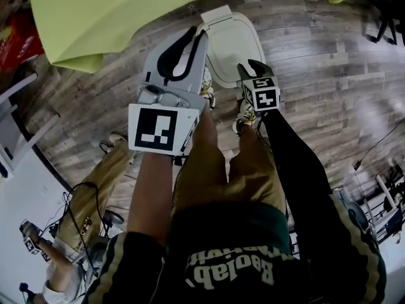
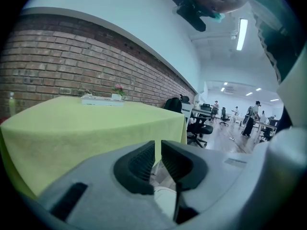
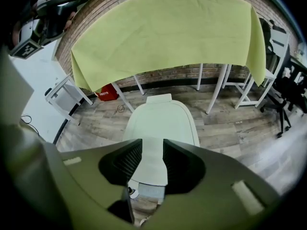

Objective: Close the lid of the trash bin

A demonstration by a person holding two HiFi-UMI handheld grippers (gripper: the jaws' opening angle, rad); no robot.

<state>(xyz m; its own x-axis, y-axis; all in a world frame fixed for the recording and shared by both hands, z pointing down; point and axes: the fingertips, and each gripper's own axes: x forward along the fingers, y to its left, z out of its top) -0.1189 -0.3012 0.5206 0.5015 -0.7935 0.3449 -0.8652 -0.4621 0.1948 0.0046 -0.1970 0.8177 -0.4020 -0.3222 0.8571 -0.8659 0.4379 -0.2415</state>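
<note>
On the wood floor ahead of the person's feet, just short of the table point(image 1: 158, 11) draped in yellow-green cloth, stands the trash bin point(image 1: 231, 49).

- Bin: long axis runs away from the person. A small tab sits at the far end by the table; the near end is toward the shoes.
- Lid point(image 3: 160, 123): appears to lie flat on the bin, with no gap seen. Judged already down.
- Right gripper point(image 3: 152, 150): above the bin's near end and tilted steeply down. The lid lies straight along its jaw line but well below. Jaws a modest gap apart, nothing clamped.
- Left gripper point(image 2: 157, 150): aimed closer to level, at the cloth's corner. Jaws a narrow slit apart, holding nothing.
- Judgement: the right gripper is the better placed for any final press, which would go straight down.
</note>
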